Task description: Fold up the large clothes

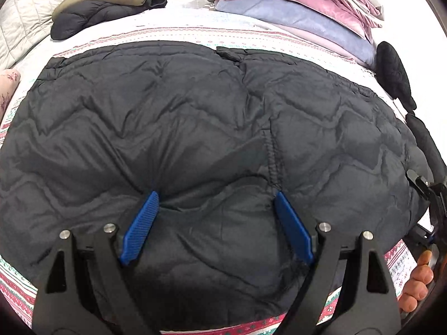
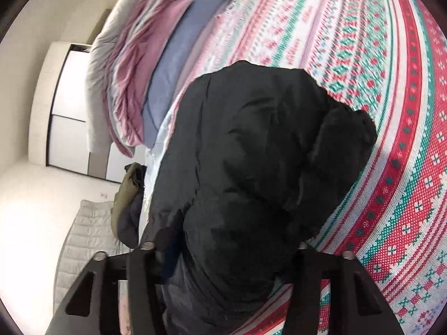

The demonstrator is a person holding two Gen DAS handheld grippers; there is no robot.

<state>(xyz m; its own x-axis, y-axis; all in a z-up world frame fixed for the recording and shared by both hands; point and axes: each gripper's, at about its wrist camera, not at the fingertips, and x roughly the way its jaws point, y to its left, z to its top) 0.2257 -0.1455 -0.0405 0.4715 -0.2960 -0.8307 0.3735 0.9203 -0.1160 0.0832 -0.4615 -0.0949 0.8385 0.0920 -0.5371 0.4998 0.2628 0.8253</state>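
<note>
In the left wrist view, we see the black quilted jacket (image 1: pixel 195 128) spread flat across the bed (image 1: pixel 173 32), its patterned cover showing along the near and far edges. The left claw (image 1: pixel 216 198) stands wide, its two blue pads (image 1: pixel 142 223) pressing down into the padding near the jacket's near edge, with a bulge of fabric between them but not pinched. To do this step well, we judge that the left claw should pin the body flat while the other side is brought over, so that the padding does not slide. A folded stack of pink and blue bedding (image 1: pixel 293 8) and a second dark and olive garment (image 1: pixel 106 8) lie well apart at the far side. In the right wrist view, a bunched part of the jacket (image 2: pixel 251 167) fills the space between the arms of the right claw (image 2: pixel 223 254) and hides its pads; we cannot tell whether they press on the fabric. We recommend confirming a full bite through all layers before lifting.
</note>
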